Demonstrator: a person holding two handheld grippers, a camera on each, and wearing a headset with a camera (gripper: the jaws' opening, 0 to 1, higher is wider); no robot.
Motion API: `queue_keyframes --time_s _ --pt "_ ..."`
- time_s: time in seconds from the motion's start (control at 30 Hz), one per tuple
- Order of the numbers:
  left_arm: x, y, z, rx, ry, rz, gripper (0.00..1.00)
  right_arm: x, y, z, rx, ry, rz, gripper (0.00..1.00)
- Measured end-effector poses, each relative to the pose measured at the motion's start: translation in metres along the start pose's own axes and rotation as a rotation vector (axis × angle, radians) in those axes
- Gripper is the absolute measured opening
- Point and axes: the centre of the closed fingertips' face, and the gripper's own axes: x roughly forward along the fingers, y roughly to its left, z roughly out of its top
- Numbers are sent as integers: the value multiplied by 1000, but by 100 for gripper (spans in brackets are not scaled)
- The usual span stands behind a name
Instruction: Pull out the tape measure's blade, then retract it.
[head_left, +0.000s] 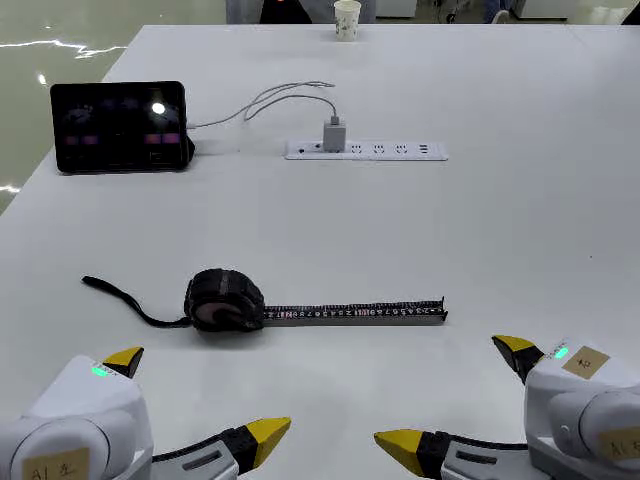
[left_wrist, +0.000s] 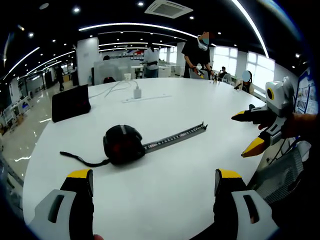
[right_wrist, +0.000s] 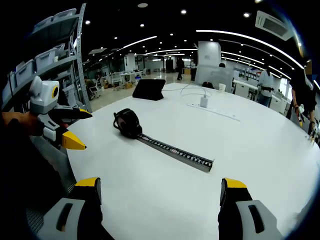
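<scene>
Tape measure (head_left: 224, 300), black and round, lies on a broad white table (head_left: 520, 220) in a large open office with strip lights on a dark ceiling, and people stand beyond the far edge. From left to right on the table there is one dark tablet (head_left: 120, 127) propped upright, one white power strip (head_left: 366, 151) with one charger (head_left: 334, 133) plugged in and its cable running toward the tablet, and one paper cup (head_left: 346, 19) at the far edge. There is one tape measure; its strap (head_left: 125, 298) trails left and its blade (head_left: 355, 313) lies flat, extended to the right. You hold two grippers: your left gripper (head_left: 197, 395) at lower left, your right gripper (head_left: 456, 395) at lower right. Both have yellow-tipped jaws spread wide with nothing between them. The tape measure lies ahead of both, touching neither. Its case is nearer your left gripper and the blade's tip is nearer your right.
</scene>
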Motion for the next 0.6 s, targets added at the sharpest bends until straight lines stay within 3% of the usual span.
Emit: queue_keyframes --time_s 0.6 --pt "5 4 6 -17 -21 35 99 0 -3 3 -16 -23 24 99"
